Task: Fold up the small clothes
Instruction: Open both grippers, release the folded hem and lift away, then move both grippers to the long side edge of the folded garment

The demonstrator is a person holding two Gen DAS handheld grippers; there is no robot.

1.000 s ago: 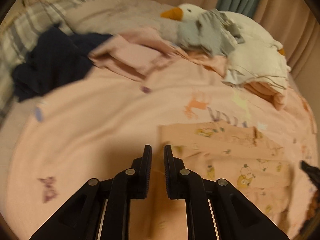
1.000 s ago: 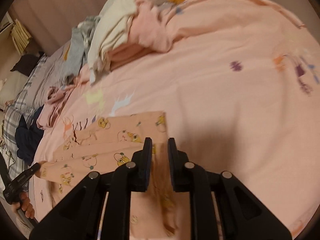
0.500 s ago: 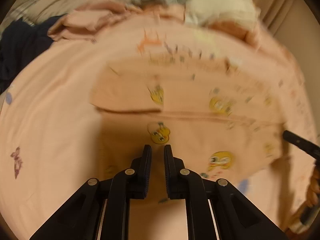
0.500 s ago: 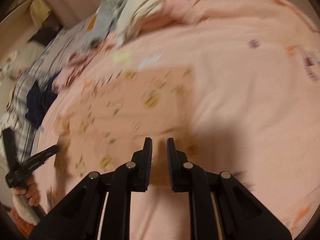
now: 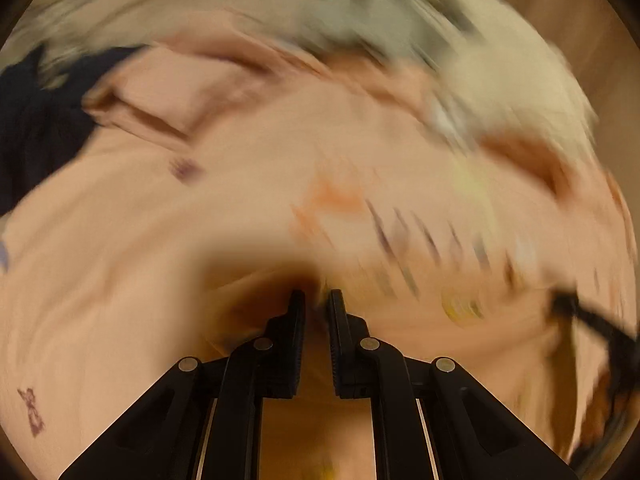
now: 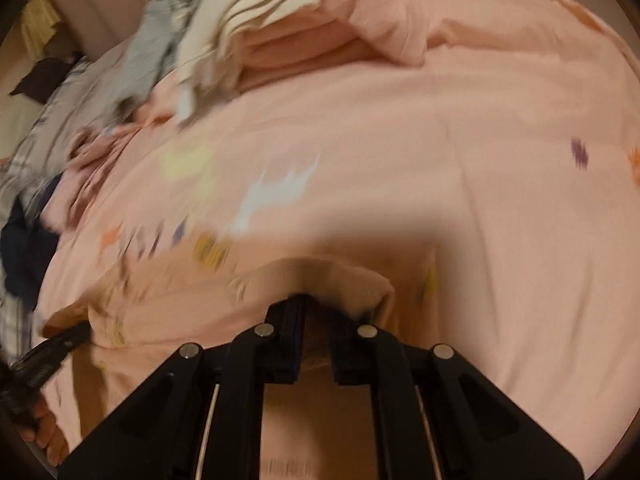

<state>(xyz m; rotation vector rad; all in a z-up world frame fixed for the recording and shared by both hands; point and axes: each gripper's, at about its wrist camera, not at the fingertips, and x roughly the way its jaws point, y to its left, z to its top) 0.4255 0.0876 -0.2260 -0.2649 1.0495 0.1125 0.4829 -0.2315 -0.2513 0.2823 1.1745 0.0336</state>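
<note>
The peach printed garment (image 6: pixel 208 304) lay on the pink bedspread (image 6: pixel 500 208), its near edge lifted over my right gripper (image 6: pixel 314 304), whose fingers grasped it. My left gripper (image 5: pixel 316 300) clenched its other corner, though blur hid detail. Piled clothes (image 6: pixel 256 20) crowded the far edge; open bedspread stretched rightward.

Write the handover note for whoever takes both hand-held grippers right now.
Right hand-held gripper: shut on the near edge of the peach cartoon-print garment, lifting it over itself.
Left hand-held gripper: at the same garment's edge; the view is too blurred to confirm a grip.
The garment lies on the pink bedspread, mid-fold. A pile of clothes waits at the far side.
Left: carry the edge over, flatten, then the pile.
</note>
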